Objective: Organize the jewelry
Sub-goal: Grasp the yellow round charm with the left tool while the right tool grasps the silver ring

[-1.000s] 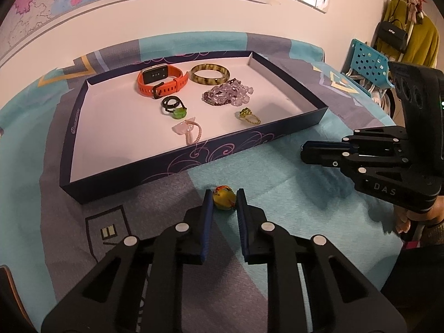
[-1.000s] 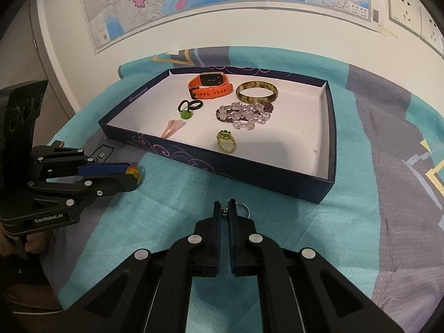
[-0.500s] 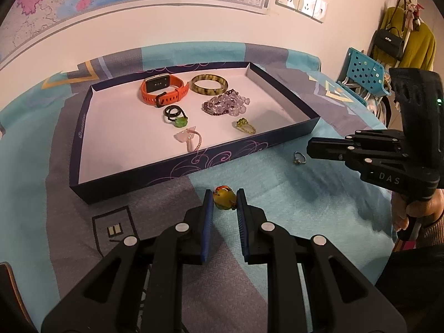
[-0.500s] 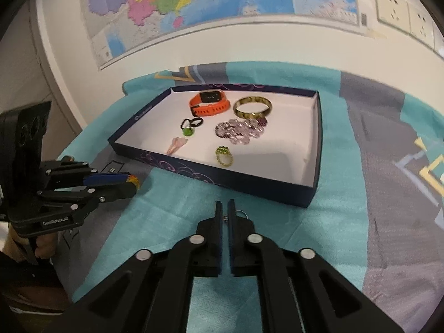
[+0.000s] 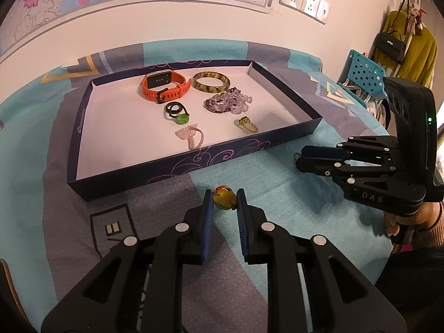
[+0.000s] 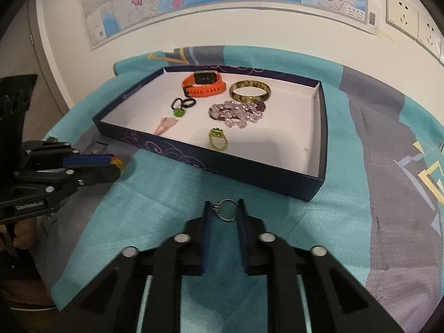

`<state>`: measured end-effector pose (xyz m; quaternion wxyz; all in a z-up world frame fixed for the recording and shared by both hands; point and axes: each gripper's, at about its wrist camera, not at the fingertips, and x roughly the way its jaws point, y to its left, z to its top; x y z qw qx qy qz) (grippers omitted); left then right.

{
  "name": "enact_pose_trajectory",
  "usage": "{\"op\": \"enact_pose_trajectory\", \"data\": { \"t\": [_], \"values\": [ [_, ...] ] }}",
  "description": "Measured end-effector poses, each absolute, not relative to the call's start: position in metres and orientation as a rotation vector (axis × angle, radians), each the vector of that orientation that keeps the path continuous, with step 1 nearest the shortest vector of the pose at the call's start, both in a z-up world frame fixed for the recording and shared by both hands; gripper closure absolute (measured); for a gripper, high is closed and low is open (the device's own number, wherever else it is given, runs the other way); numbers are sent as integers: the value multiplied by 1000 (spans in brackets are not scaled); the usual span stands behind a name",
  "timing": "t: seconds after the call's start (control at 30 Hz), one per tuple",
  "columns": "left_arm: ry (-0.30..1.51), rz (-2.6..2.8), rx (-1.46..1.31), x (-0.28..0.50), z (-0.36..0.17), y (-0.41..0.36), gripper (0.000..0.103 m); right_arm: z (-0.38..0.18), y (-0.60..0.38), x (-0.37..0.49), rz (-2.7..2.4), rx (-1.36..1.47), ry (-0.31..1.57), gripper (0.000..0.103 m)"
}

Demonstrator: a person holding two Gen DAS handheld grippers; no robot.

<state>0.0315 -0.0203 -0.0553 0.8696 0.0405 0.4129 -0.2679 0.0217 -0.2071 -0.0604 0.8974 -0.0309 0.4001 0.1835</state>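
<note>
Gripping a small yellow-green rounded charm with red trim (image 5: 224,199) between its blue-padded tips, the left gripper (image 5: 224,200) hangs over the teal and grey patterned cloth (image 6: 277,222) on the tabletop, just short of the near wall of the shallow navy tray with purple swirls (image 5: 222,158). To its right, the right gripper (image 6: 224,211) has just been closing, and its pads now sit against either side of a thin silver ring (image 6: 227,209), pinching it. White letters "DAS" show on the right gripper's black body; the left one carries small white writing too blurred to read surely. Inside the tray lie an orange smartwatch (image 5: 166,86), a mottled amber bangle (image 5: 211,82), a heap of clear and purple beads (image 5: 228,104), a black cord with a green stone (image 5: 177,112), a pink stone pendant (image 5: 191,136) and a green-gold ring (image 5: 247,125).
</note>
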Motion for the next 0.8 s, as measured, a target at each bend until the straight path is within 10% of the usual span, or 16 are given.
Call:
{"op": "enact_pose_trajectory", "data": {
  "t": [0.47,0.8],
  "values": [
    [862,-562,72,30,-54,-17,86,-54,-211,9,394,-66,815,100],
    [870,-566,74,30,-57,-18,85,-59,-218,24,364,-11,832,72]
  ]
}}
